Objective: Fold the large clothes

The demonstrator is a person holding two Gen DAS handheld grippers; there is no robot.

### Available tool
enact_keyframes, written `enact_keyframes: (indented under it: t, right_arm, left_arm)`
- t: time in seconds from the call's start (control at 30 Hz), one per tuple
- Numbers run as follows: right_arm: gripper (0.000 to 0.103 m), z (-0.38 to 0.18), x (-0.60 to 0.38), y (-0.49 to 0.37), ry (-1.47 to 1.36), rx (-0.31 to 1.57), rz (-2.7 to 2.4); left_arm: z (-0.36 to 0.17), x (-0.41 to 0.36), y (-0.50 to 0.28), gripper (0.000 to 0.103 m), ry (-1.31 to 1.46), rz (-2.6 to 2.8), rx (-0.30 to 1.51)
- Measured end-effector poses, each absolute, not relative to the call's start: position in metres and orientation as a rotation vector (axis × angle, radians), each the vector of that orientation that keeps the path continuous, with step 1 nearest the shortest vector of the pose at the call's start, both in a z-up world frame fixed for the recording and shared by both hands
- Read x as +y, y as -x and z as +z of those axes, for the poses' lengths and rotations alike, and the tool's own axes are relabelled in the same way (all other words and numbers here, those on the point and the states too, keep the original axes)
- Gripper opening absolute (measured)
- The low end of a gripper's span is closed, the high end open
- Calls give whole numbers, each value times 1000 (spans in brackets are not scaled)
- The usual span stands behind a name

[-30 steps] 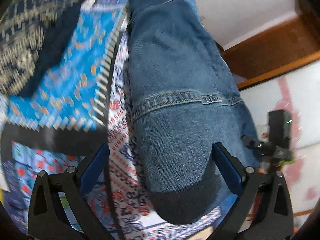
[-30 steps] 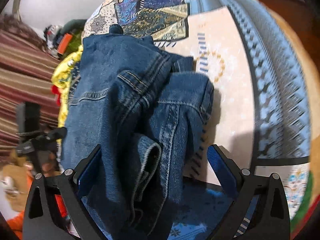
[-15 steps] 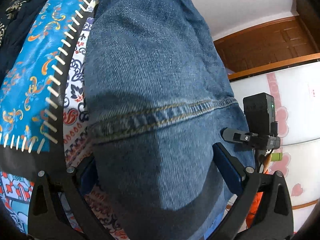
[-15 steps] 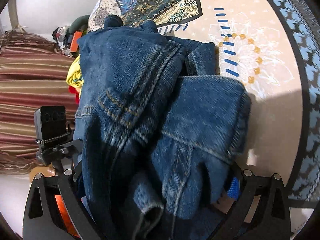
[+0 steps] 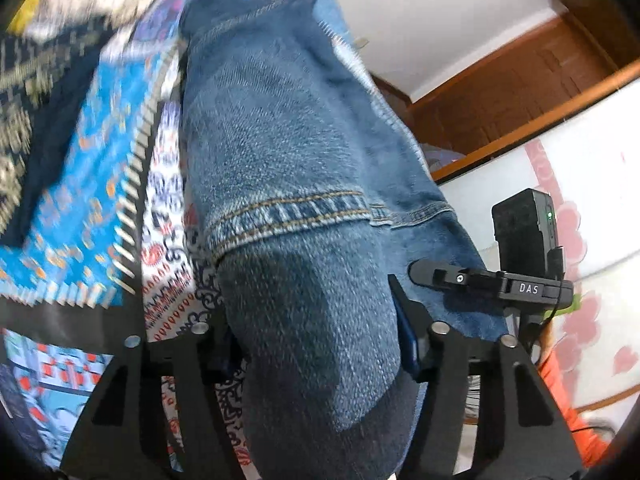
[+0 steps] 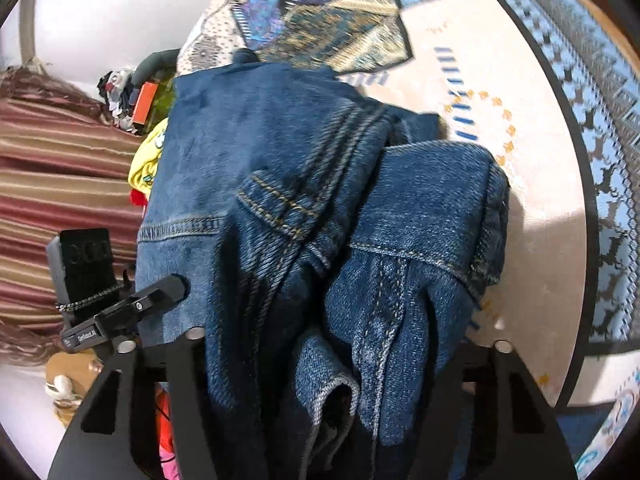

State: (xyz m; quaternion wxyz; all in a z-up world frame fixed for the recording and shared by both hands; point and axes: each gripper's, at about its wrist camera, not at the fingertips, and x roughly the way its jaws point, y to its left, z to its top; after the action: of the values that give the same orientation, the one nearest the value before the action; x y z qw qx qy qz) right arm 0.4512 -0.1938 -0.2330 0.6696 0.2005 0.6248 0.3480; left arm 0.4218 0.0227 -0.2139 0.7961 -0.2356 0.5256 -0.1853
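Both grippers clamped on jeans

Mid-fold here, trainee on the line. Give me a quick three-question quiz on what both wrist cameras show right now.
1. True or false: the left gripper is shut on the jeans.
2. What lies beneath the jeans? A) bare wood B) patterned bedspread C) tiles
3. Fill in: the right gripper clamps bunched ____ fabric.

Key: 1 true; 2 B; 3 denim.
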Motion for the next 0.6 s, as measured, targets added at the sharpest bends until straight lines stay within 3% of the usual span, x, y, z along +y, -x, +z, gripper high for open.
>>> enact_keyframes:
  t: [0.17,0.6]
  right_arm:
    - [45,-202,-171,-445,-449,1346,831]
    - [45,-114,-56,-460,-366,1089,988]
  left_arm:
    - [-171,42,-411,56,489,-394,1029]
    - [-65,180,-396,56,419,-288,787]
